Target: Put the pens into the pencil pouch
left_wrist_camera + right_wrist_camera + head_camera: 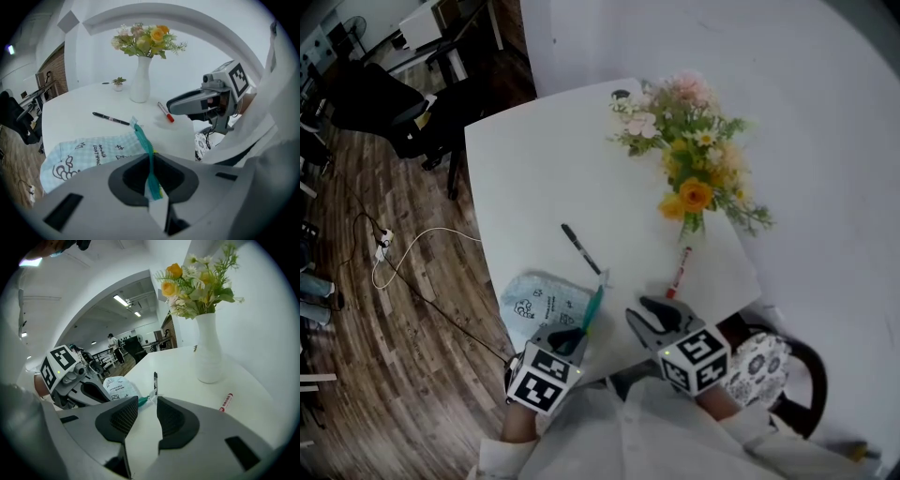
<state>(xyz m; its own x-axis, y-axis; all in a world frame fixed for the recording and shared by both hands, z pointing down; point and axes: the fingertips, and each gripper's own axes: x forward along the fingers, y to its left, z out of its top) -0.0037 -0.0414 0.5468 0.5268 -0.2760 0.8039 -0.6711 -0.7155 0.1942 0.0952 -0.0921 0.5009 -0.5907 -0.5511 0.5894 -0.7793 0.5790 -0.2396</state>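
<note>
A pale blue pencil pouch with a teal zipper edge lies at the near left of the white table. My left gripper is shut on that zipper edge, which runs up between its jaws. A black pen lies on the table just beyond the pouch. A red-capped marker rests to the right, near the vase. My right gripper hovers over the table's near edge, open, with nothing between its fingers. In the right gripper view the black pen and the marker lie ahead of it.
A white vase of yellow and pink flowers stands at the table's right side, close behind the marker. A small potted plant sits far back. The table ends close to my body; wooden floor and cables lie to the left.
</note>
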